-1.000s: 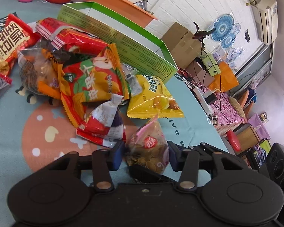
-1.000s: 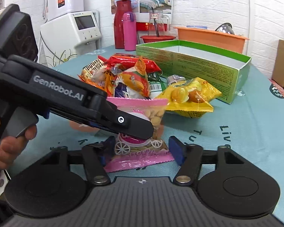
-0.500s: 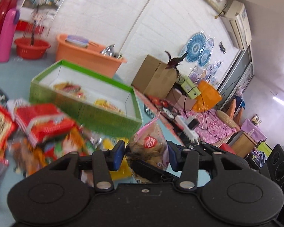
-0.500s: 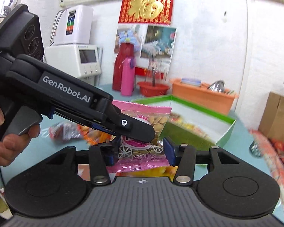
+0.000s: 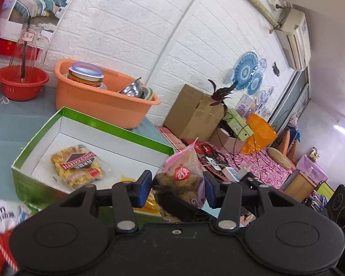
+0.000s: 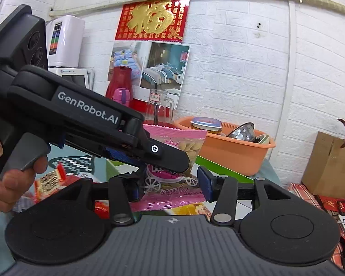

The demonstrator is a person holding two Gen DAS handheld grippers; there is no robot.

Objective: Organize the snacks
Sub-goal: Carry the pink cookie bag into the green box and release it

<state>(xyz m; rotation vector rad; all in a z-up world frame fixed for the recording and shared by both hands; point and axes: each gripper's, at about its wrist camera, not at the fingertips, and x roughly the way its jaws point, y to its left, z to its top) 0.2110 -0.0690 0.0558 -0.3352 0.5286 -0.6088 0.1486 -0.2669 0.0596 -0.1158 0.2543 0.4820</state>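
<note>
Carry step: my left gripper (image 5: 176,189) and right gripper (image 6: 169,187) both clamp one clear, pink-topped plastic bag of biscuits (image 5: 181,179), raised beside the open green cardboard box (image 5: 41,138). Next, I judge, both move over the box and release.

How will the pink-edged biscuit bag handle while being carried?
Likely light: the biscuit bag is held aloft in the left gripper. Its film probably flexes and crinkles, pink seams stiffer. The loose biscuits inside look breakable, so hard squeezing may crush them.
</note>
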